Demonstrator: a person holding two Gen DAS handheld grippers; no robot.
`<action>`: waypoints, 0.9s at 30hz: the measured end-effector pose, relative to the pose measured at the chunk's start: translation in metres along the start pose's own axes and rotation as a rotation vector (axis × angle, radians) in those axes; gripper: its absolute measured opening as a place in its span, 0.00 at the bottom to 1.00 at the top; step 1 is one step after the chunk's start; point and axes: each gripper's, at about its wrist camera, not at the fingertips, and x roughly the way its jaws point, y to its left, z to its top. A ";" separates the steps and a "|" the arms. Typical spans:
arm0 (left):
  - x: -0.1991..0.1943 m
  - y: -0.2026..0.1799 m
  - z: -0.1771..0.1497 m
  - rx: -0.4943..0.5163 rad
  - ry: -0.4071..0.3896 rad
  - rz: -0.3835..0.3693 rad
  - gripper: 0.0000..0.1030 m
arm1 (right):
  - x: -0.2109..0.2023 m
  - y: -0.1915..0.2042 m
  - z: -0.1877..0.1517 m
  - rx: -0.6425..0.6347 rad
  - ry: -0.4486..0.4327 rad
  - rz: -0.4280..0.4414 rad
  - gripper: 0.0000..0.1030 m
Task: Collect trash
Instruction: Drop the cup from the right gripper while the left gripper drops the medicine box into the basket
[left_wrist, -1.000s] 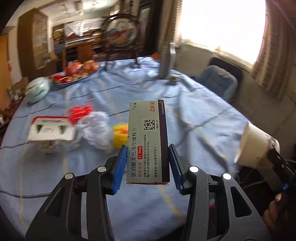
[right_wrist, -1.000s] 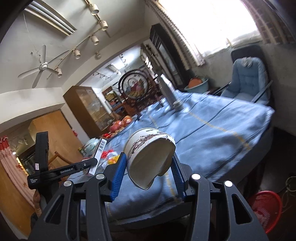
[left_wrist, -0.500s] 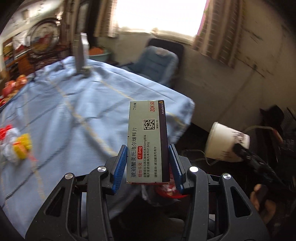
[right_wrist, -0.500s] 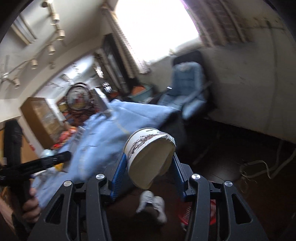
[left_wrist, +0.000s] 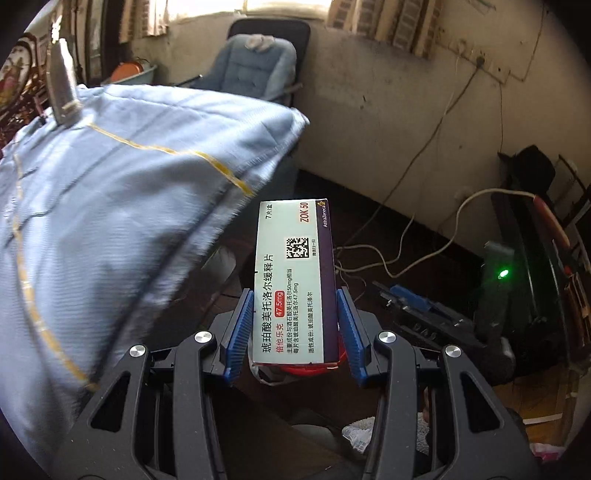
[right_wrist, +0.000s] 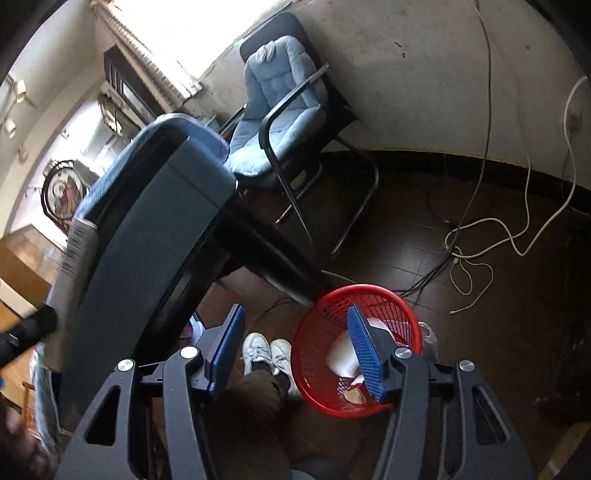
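My left gripper (left_wrist: 294, 332) is shut on a pale green and purple medicine box (left_wrist: 293, 280), held upright past the table's edge; a bit of red basket rim (left_wrist: 295, 369) shows below it. My right gripper (right_wrist: 295, 347) is open and empty above the floor. A red mesh waste basket (right_wrist: 325, 317) stands on the dark floor under its right finger (right_wrist: 364, 347). A white paper cup (right_wrist: 343, 356) lies inside the basket with other scraps. The box also shows at the left edge of the right wrist view (right_wrist: 75, 243).
The table with its light blue cloth (left_wrist: 110, 192) fills the left; its dark underside (right_wrist: 147, 229) is near the basket. A blue padded chair (right_wrist: 280, 122) stands by the wall. Cables (right_wrist: 480, 251) trail on the floor. The person's white shoes (right_wrist: 267, 350) are beside the basket.
Both grippers swung from the table down toward the floor. My right gripper opened and the paper cup dropped into the red basket. The left still holds the box.
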 end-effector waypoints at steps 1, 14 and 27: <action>0.006 -0.002 0.000 0.003 0.008 0.000 0.44 | -0.004 -0.001 0.001 0.000 -0.021 -0.004 0.56; 0.090 -0.027 -0.006 0.042 0.149 -0.026 0.45 | -0.016 -0.025 0.010 0.079 -0.101 -0.067 0.56; 0.085 -0.035 -0.003 0.074 0.111 0.030 0.77 | -0.022 -0.029 0.012 0.096 -0.099 -0.046 0.56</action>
